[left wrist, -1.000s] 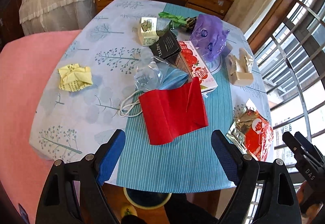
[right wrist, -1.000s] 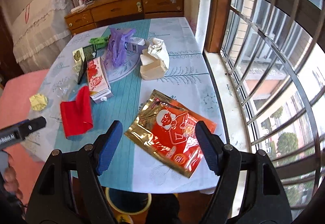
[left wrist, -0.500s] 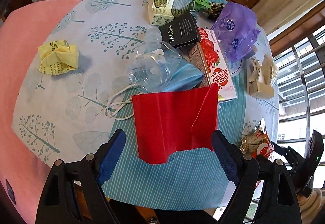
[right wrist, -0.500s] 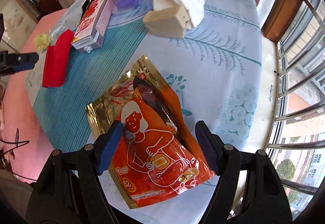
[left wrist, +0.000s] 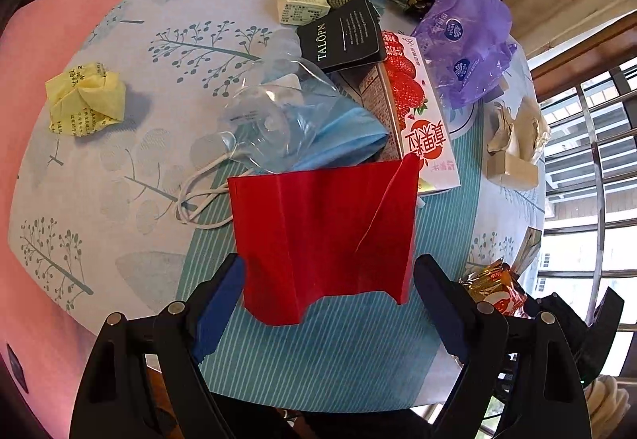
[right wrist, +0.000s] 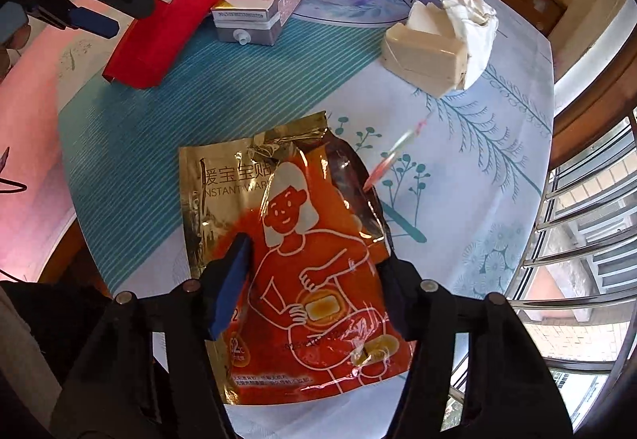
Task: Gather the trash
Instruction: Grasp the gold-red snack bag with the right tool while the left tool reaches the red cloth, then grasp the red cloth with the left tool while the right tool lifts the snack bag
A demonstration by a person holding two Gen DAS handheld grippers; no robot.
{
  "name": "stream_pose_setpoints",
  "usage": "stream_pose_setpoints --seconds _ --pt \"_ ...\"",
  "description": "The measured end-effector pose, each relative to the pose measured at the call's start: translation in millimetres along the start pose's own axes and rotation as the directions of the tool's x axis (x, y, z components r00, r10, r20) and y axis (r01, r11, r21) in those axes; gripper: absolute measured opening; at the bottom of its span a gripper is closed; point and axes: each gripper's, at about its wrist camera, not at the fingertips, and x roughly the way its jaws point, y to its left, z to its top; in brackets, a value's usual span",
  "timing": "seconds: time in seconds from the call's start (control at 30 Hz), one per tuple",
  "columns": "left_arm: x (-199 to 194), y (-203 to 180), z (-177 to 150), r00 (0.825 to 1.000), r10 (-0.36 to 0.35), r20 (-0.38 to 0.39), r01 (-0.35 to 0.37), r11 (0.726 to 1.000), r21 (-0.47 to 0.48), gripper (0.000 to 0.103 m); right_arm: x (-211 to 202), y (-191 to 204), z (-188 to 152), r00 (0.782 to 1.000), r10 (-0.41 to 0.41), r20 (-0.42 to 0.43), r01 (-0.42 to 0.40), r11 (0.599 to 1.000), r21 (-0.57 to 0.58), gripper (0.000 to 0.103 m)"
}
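In the left wrist view a folded red paper point(left wrist: 322, 236) lies on the table's striped runner. My left gripper point(left wrist: 328, 279) is open, its fingers on either side of the paper's near edge. In the right wrist view an orange and gold foil packet point(right wrist: 302, 251) lies near the table's front edge. My right gripper point(right wrist: 314, 271) is open, its fingers astride the packet. The red paper point(right wrist: 163, 28) and the left gripper point(right wrist: 99, 6) also show in the right wrist view at far left.
Other trash lies behind: a strawberry carton point(left wrist: 414, 112), a clear plastic bag over a blue mask point(left wrist: 286, 120), a black box point(left wrist: 342, 34), a purple bag point(left wrist: 466, 40), a crumpled yellow paper point(left wrist: 83, 98), a beige box with tissue point(right wrist: 434, 40). Window bars point(right wrist: 589, 208) are at right.
Both grippers moved down and forward. The left now straddles the red paper's edge; the right now straddles the foil packet. Both stayed open.
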Motion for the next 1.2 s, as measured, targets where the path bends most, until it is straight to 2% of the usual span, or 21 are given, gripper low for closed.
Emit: stream_pose_setpoints --seconds 0.13,0.17,0.23,0.33,0.4,0.63,0.83,0.93,0.97,1.03,1.2 --pt "3.7 -1.2 1.9 1.0 0.01 -0.011 -0.011 1.0 -0.014 0.088 -2.3 13.3 -7.4 0.999 0.032 -0.005 -0.032 0.999 -0.01 0.034" --pt "5.4 -1.3 2.6 1.0 0.013 -0.016 -0.013 1.0 -0.019 0.088 -3.4 14.5 -8.4 0.999 0.036 -0.008 -0.037 0.999 -0.007 0.032" --pt "9.7 -2.8 3.8 0.999 0.003 -0.037 -0.004 1.0 -0.031 0.088 -3.5 15.5 -9.2 0.999 0.051 -0.013 -0.051 0.999 0.001 0.03" --pt "15.7 -6.1 7.0 0.997 -0.049 -0.06 0.045 0.998 -0.054 0.088 1.3 17.1 -7.4 0.998 0.067 -0.017 -0.067 0.998 0.004 0.029" --pt "18.4 -8.9 8.1 0.997 -0.052 -0.056 0.048 0.997 -0.06 0.088 3.5 21.0 -7.6 0.997 0.075 -0.021 -0.075 0.997 0.001 0.028" --pt "41.1 -19.7 9.2 0.997 0.046 -0.061 -0.049 0.997 -0.052 0.088 19.0 20.7 11.2 0.995 0.093 -0.041 -0.094 0.995 -0.016 0.028" --pt "62.6 -45.2 -0.4 0.99 0.131 -0.058 -0.128 0.991 0.038 0.086 27.1 31.0 13.6 0.994 0.089 -0.066 -0.091 0.995 -0.03 0.028" --pt "67.9 -62.1 -10.5 0.972 0.235 -0.011 -0.232 0.964 0.127 0.076 30.7 36.3 16.6 0.994 0.084 -0.076 -0.086 0.996 -0.023 0.028" --pt "68.9 -67.1 -13.8 0.967 0.256 0.006 -0.254 0.955 0.155 0.073 27.4 18.2 23.4 0.993 0.084 -0.08 -0.086 0.996 -0.018 0.028" --pt "65.2 -74.1 -19.8 0.971 0.235 0.042 -0.239 0.953 0.187 0.042 27.0 16.2 26.8 0.993 0.082 -0.083 -0.083 0.997 -0.008 0.028" --pt "59.2 -74.8 -28.4 0.973 0.22 0.073 -0.231 0.95 0.209 0.032 21.1 5.2 47.0 0.993 0.082 -0.086 -0.081 0.997 0.014 0.028"
